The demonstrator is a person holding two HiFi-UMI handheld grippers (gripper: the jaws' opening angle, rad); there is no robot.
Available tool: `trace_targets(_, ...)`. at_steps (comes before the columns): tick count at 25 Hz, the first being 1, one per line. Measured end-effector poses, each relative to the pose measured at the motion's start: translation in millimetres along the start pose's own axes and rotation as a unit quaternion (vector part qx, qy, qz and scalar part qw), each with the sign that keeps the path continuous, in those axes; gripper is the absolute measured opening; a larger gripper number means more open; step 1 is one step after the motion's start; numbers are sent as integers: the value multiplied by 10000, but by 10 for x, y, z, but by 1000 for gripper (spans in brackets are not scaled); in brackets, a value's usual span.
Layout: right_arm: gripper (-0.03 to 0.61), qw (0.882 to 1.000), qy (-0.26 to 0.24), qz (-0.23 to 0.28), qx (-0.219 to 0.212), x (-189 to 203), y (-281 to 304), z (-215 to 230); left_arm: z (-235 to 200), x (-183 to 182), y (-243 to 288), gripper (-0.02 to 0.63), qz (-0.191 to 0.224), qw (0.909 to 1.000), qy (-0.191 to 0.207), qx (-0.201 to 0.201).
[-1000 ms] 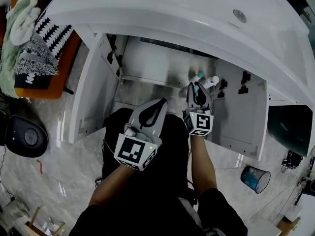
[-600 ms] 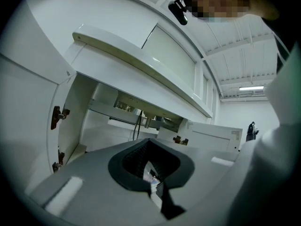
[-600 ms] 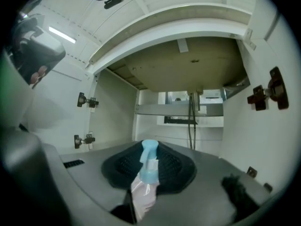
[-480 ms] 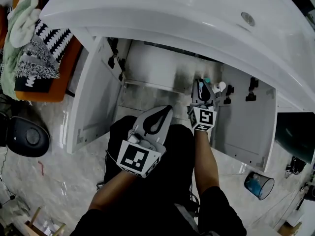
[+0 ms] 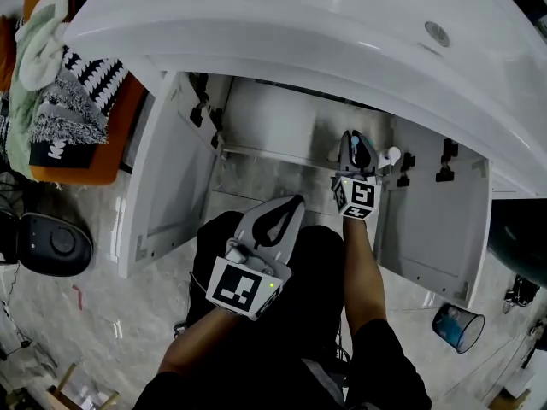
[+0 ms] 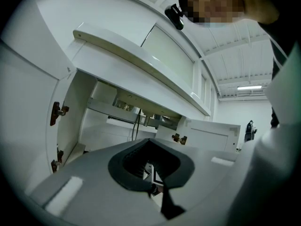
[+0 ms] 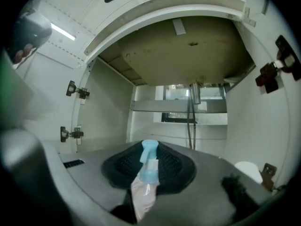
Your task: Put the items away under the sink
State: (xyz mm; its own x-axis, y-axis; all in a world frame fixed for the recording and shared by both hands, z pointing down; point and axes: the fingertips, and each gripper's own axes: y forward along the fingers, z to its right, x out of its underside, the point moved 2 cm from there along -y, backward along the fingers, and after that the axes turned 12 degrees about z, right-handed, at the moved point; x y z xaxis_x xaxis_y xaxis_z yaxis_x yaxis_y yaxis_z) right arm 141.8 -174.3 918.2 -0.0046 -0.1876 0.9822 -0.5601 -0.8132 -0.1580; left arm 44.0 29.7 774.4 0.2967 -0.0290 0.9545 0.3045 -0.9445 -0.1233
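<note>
Grey left tongs (image 5: 293,203) hang nearest, over the person's lap, jaws closed with nothing between them. They take no part at this moment.

Just beyond, the right tongs (image 5: 355,143) reach level into the mouth of the cabinet (image 7: 108,102) under the sink (image 5: 342,24). Their jaws are clamped on the neck of a bottle (image 7: 146,178), a spray type with a pale blue trigger head and a clear, pinkish body. It stands roughly upright in the grip, head up, and sits clear of the cabinet floor (image 5: 265,173).

Both doors stand wide open, the left door (image 5: 167,173) and the right door (image 5: 432,216) swung out to either side, so the way in is free.

Deeper in, a pipe (image 7: 194,94) drops from the basin at the back, right of centre.

The step in hand looks like carrying the bottle in to set it down. The next move probably calls for lowering it until its base meets the cabinet floor, left of the pipe and short of the back wall, then parting the jaws only once it stands on its own. A tall, narrow bottle tips easily, so the release should be gentle.
</note>
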Motion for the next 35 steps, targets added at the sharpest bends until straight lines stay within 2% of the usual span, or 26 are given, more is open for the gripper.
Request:
trace_targets(10,78,9999,77,-61,-25,113,125,5,-61,76,-54,5,-64,9999,-33,-105)
trace_targets(14,79,9999,73,-14,-105,112,129,-9,-69,120,-82,6,-147,9997,-162,-143)
trace_targets(21,81,9997,136,-218,18,128,112,39,-86,72,-130,5,-25,9998,-174,-97)
trace_targets(35,133,9998,89,-192,35,-19,80,107,-63,-3,-123,5,149,9997,-161,-47)
